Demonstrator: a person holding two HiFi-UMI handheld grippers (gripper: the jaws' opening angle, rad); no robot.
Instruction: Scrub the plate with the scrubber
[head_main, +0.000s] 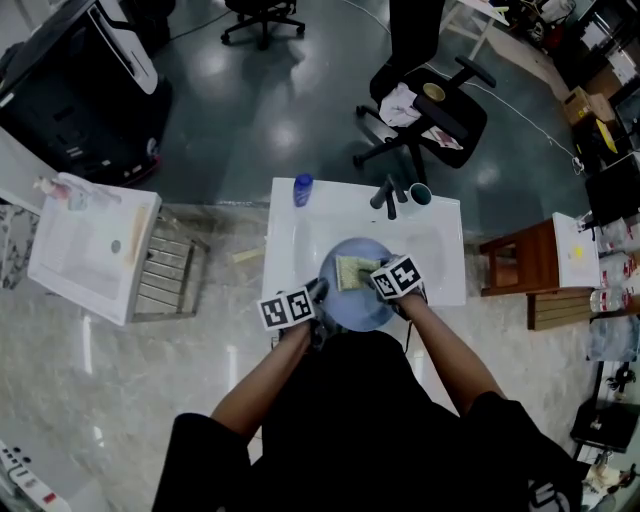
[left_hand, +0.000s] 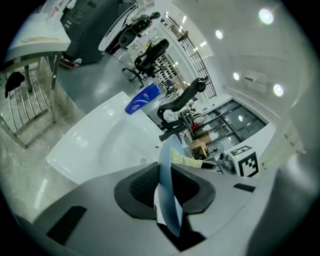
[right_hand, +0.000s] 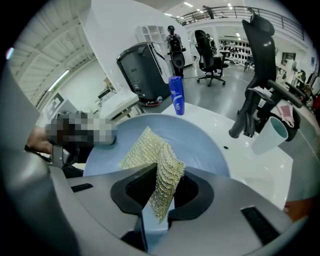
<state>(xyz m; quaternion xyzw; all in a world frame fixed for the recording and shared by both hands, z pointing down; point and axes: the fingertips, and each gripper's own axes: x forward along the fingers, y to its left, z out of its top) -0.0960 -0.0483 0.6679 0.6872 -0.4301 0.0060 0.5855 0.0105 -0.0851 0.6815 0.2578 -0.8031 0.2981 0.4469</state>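
Note:
Over the white sink a round light-blue plate is held up, and my left gripper is shut on its near-left rim. The left gripper view shows that plate edge-on between the pads of the left gripper. A yellowish mesh scrubber lies against the plate's face, with my right gripper shut on it. In the right gripper view the scrubber hangs folded between the pads of the right gripper, and its free end rests on the plate.
A black faucet, a blue bottle and a teal cup stand along the sink's far edge. A white table with a metal rack is at the left, a wooden stool at the right, and an office chair beyond.

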